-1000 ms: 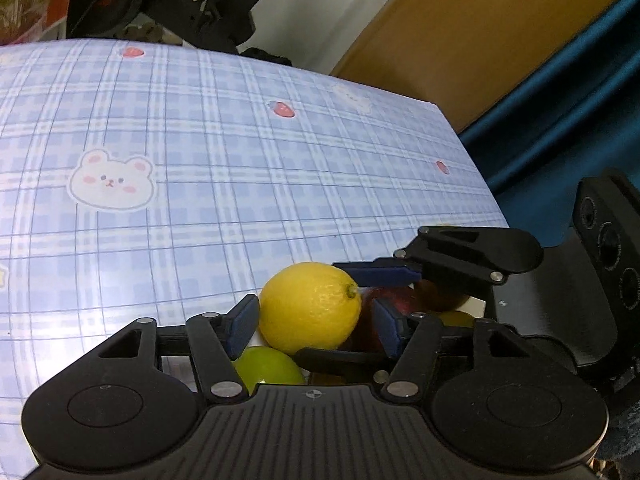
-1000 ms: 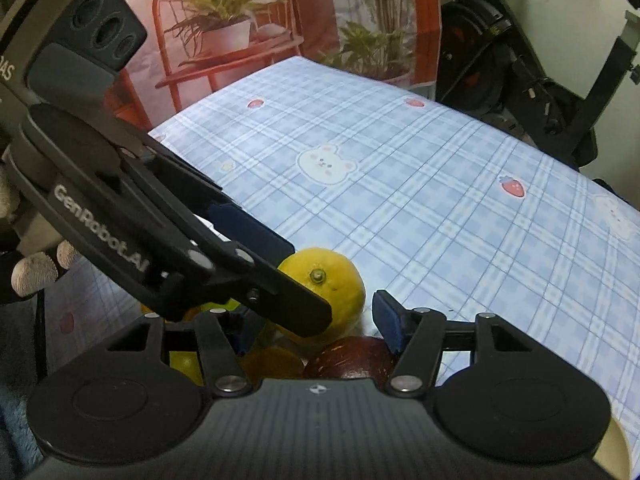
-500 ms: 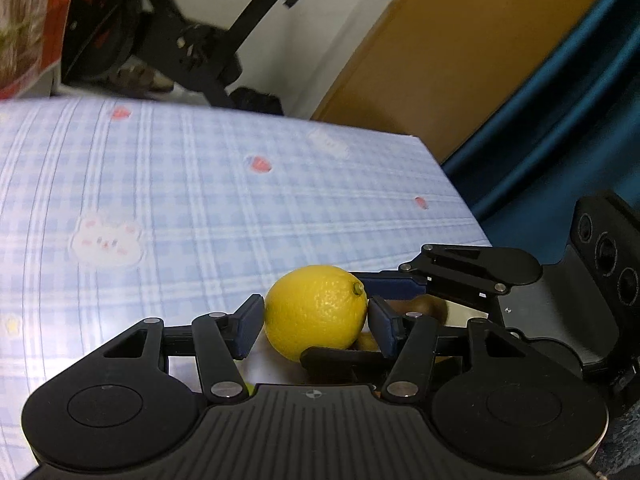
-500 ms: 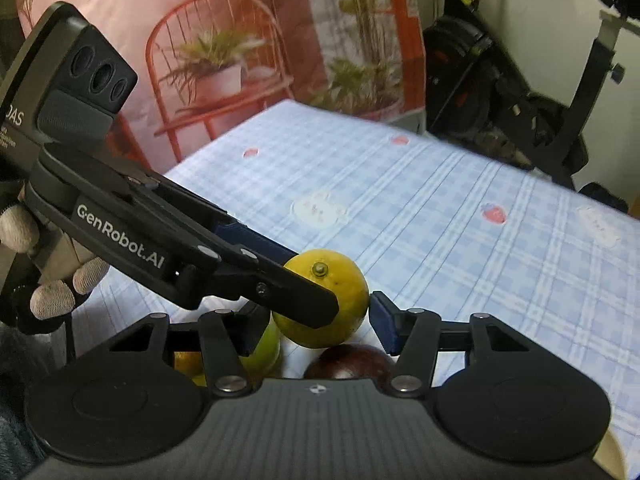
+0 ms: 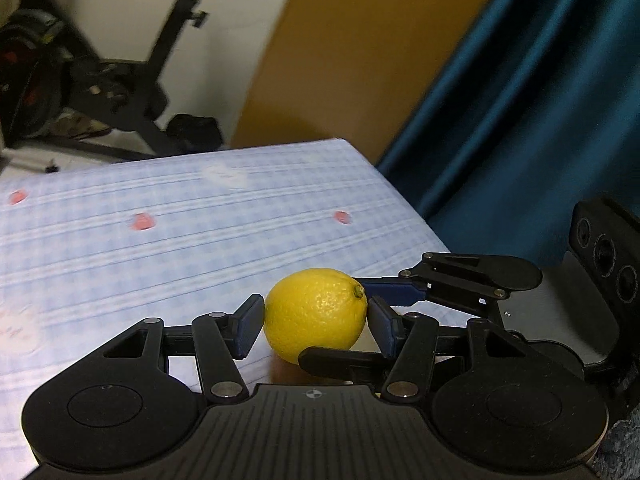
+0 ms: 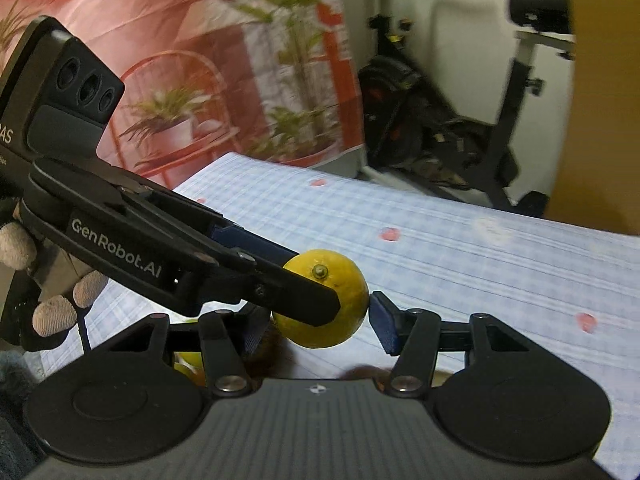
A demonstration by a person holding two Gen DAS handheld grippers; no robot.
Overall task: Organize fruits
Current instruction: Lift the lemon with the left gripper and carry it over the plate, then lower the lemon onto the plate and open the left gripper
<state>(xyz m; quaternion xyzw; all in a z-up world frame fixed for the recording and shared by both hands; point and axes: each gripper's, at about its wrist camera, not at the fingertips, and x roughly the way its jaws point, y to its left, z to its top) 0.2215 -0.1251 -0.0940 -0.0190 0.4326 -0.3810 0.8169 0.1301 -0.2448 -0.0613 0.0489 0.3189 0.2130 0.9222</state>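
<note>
Both grippers hold one lemon [image 5: 316, 314] clear above the checked blue surface [image 5: 160, 248]. The left gripper [image 5: 316, 318] has its blue fingers [image 5: 248, 326] pressed on the lemon's two sides. The right gripper [image 6: 316, 320] crosses it, fingers [image 6: 382, 322] clamped on the same lemon from the other direction. Under the lemon, low in the right view, lie blurred shapes, perhaps more fruit [image 6: 188, 362]. A gloved hand [image 6: 56, 300] grips the left gripper's handle.

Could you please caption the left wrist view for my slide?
Both tools grip one lemon above the checked tablecloth.
</note>
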